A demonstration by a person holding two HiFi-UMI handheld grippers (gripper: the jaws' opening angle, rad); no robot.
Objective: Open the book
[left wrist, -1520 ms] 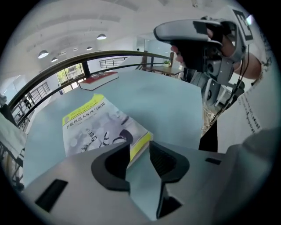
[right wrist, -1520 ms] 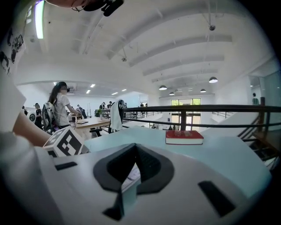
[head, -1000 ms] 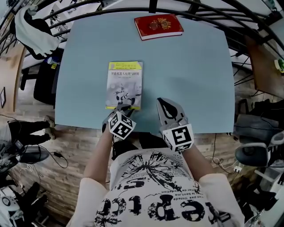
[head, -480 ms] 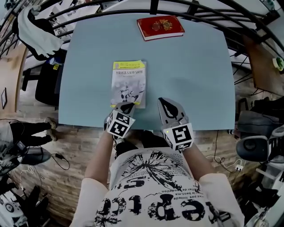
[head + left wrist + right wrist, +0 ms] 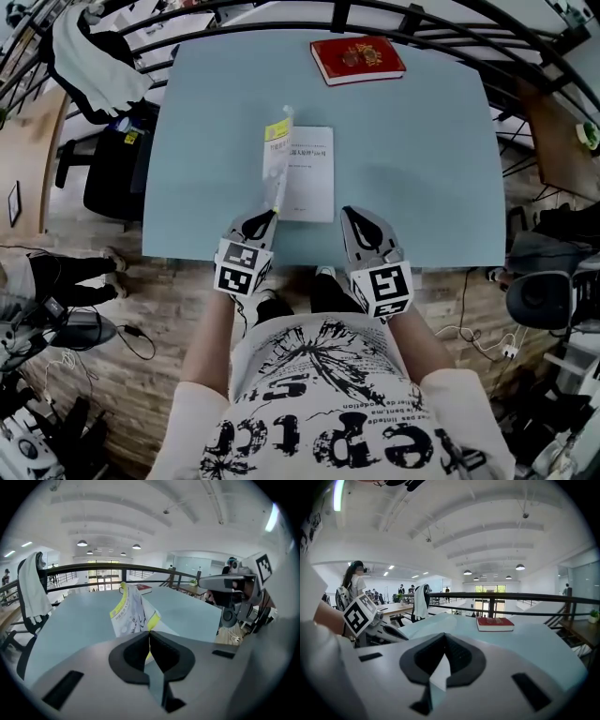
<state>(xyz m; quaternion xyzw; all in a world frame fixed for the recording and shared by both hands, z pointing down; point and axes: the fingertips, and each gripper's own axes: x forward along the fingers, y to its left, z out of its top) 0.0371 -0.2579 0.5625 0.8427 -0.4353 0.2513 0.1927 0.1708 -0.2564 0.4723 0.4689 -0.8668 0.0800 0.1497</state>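
- Two books are on the blue table (image 5: 422,169): the book (image 5: 307,192) lies near the front edge, about midway across, and a red book (image 5: 357,58) lies shut at the far edge.
- Left gripper (image 5: 265,218) is clenched on the book's cover (image 5: 276,159). The left gripper view shows the thin yellow-edged sheet pinched between its closed jaws at a near corner.
- Cover stands raised and tilted along the book's left side, with a white page (image 5: 314,155) lying bare and flat to its right.
- Right gripper (image 5: 357,221) hovers over the table's front edge just right of the book, apart from it. Its jaws are pressed together with nothing between them.
- One chair (image 5: 108,173) with a white cloth (image 5: 98,61) draped over it stands off the table's left side.
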